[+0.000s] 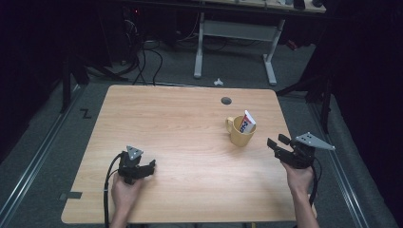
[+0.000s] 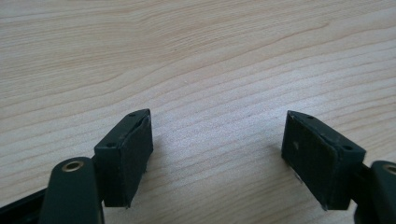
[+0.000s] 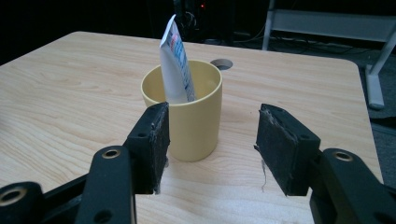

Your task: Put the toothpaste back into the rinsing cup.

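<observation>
A yellow mug (image 1: 240,134) (image 3: 191,126) stands upright on the right part of the wooden table (image 1: 180,137). A white toothpaste tube (image 1: 246,122) (image 3: 175,60) leans inside it, sticking out above the rim. My right gripper (image 1: 277,141) (image 3: 212,119) is held just right of the mug near the table's right edge. It points at the mug, open, with nothing between its pads. My left gripper (image 1: 151,166) (image 2: 217,156) rests low over the bare wood at the front left, open and holding nothing.
A round cable hole (image 1: 226,100) (image 3: 221,64) sits in the tabletop behind the mug. Beyond the far edge stand a white desk frame (image 1: 235,42) and cables on the grey floor, with a small white object (image 1: 218,81) lying there.
</observation>
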A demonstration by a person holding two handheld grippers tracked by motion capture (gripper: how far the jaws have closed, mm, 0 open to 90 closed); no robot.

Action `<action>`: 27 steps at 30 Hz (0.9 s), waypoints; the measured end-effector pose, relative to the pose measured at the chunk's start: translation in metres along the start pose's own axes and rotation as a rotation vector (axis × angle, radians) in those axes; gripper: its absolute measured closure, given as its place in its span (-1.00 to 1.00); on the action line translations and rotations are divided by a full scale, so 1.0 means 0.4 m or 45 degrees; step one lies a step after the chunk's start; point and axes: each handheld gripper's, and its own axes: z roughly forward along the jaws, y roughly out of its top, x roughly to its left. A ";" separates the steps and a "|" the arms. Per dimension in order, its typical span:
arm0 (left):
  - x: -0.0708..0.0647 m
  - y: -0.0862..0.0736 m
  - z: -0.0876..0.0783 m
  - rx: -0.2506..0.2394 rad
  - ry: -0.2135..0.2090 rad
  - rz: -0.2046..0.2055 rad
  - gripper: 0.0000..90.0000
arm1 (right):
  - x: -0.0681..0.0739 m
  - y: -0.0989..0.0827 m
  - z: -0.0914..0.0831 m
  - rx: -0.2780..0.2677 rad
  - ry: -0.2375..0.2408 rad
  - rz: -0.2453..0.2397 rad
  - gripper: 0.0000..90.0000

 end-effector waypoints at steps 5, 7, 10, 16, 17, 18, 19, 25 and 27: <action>0.000 0.000 0.000 0.000 0.000 0.001 -0.44 | -0.002 -0.016 -0.001 0.003 0.004 0.014 -0.01; 0.000 0.000 0.000 0.000 0.000 0.000 -0.44 | -0.002 -0.023 -0.002 0.006 0.005 0.025 -0.01; 0.000 0.000 0.000 0.000 0.000 0.001 -0.44 | -0.003 -0.033 -0.002 0.007 0.005 0.027 -0.01; 0.000 0.000 0.000 0.000 0.000 0.000 -0.44 | -0.005 -0.049 -0.002 0.010 0.003 0.043 0.00; 0.000 0.000 0.000 0.000 0.000 0.001 -0.44 | -0.005 -0.051 -0.003 0.012 0.002 0.046 0.00; 0.000 0.000 0.000 0.000 0.000 0.001 -0.44 | -0.005 -0.051 -0.003 0.012 0.002 0.046 0.00; 0.000 0.000 0.000 0.000 0.000 0.000 -0.44 | -0.006 -0.055 -0.002 0.011 0.002 0.046 0.00; 0.000 0.000 0.000 0.000 0.000 0.000 -0.44 | -0.001 -0.064 0.004 0.023 -0.004 0.041 0.00; 0.000 0.000 0.000 0.000 0.000 0.000 -0.44 | 0.000 -0.065 0.006 0.029 -0.008 0.037 0.01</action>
